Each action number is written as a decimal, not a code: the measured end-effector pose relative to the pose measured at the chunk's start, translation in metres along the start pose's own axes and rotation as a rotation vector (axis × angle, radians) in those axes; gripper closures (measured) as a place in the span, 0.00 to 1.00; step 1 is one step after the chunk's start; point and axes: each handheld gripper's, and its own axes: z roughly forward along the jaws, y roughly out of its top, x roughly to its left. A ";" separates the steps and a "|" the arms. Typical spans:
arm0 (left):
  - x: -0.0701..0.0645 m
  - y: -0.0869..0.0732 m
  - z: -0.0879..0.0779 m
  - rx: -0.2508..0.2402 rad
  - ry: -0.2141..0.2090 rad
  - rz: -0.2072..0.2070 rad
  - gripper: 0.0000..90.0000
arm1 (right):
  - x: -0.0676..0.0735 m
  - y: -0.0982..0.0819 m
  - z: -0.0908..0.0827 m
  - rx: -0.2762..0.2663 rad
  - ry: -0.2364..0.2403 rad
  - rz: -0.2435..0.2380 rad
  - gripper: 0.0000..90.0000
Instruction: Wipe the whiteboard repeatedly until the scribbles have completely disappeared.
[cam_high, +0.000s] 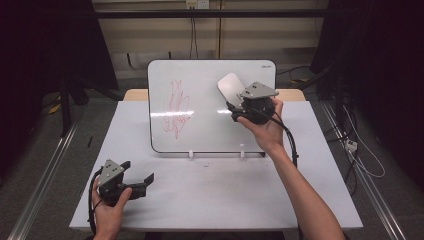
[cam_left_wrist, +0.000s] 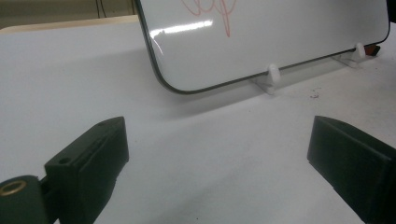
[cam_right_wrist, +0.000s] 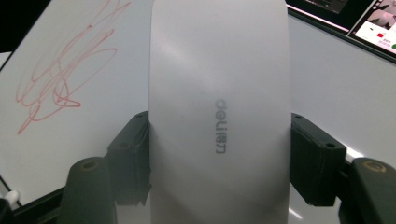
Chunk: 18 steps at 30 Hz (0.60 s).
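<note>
A whiteboard (cam_high: 210, 130) stands tilted on small white feet at the table's far middle, with a red scribble (cam_high: 176, 108) on its left half. My right gripper (cam_high: 234, 111) is raised in front of the board's right half, shut on a white eraser (cam_high: 230, 86). In the right gripper view the eraser (cam_right_wrist: 218, 112) sits between both jaws, printed logo facing me, the scribble (cam_right_wrist: 60, 74) off to its left. My left gripper (cam_high: 140, 177) rests open on the table at the near left, nothing between its jaws (cam_left_wrist: 219, 163); the board's lower edge (cam_left_wrist: 261, 51) lies ahead of it.
The white table (cam_high: 215, 190) spreads out in front of the board. A metal rail (cam_high: 45, 170) runs along the floor at the left, and cables (cam_high: 360, 155) lie on the floor at the right. A dark screen edge (cam_right_wrist: 355, 28) shows at the upper right of the right gripper view.
</note>
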 end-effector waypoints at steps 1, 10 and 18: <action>0.000 0.000 -0.001 0.000 0.001 0.002 0.06 | 0.002 0.000 0.001 -0.003 0.003 -0.004 0.35; 0.001 0.001 -0.001 -0.002 0.008 0.008 0.06 | 0.024 0.000 0.007 -0.004 0.039 -0.038 0.35; 0.000 0.000 -0.002 -0.007 0.007 -0.001 0.06 | 0.040 0.003 0.013 -0.010 0.059 -0.066 0.35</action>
